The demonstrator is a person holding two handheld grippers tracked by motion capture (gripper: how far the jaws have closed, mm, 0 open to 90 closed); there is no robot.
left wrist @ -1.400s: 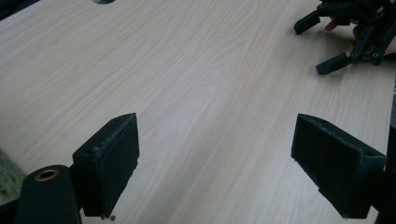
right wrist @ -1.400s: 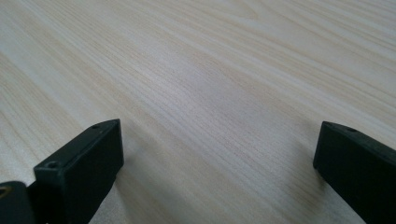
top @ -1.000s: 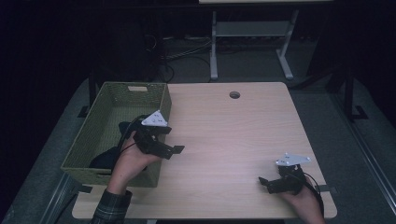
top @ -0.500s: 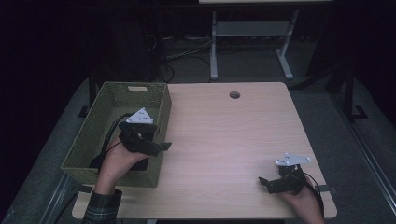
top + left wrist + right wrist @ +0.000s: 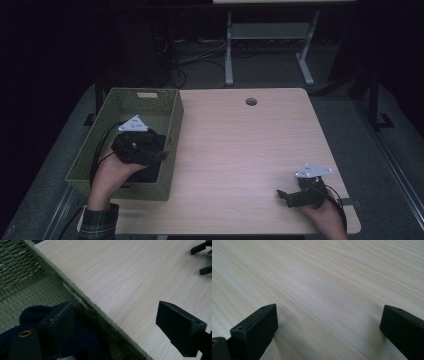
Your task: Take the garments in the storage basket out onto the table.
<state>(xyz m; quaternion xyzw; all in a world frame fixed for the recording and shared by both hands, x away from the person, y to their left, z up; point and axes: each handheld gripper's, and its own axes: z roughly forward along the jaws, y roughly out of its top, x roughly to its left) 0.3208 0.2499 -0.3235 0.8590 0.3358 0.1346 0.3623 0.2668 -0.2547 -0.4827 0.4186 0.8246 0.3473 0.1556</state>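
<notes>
Currently, left to right:
basket (image 5: pixel 172 127): green woven, rectangular, straight walls, slot handle at far end; sits at table's left edge, overhanging it.
dark cloth (image 5: pixel 87 340): navy, soft, fleecy, bunched in basket's near end, against the right wall.
left gripper (image 5: pixel 161 154): over basket's near right part, jaws pointing right across the rim; grey three-cornered plate on top, cable trails down into the basket.
left jaws: spread wide, holding nothing. In the left gripper view one jaw hangs above the cloth inside the basket, the other above bare table; basket rim (image 5: pixel 100 315) runs between them.
obstruction: that rim stands between cloth and table.
table (image 5: pixel 240 145): pale wood-grain laminate, flat, round cable hole (image 5: pixel 251 101) near far edge.
right gripper (image 5: pixel 284 195): near right corner of table, well apart from basket, low over the surface, jaws pointing left.
right jaws: apart, nothing between them but bare wood (image 5: pixel 324 290).
</notes>
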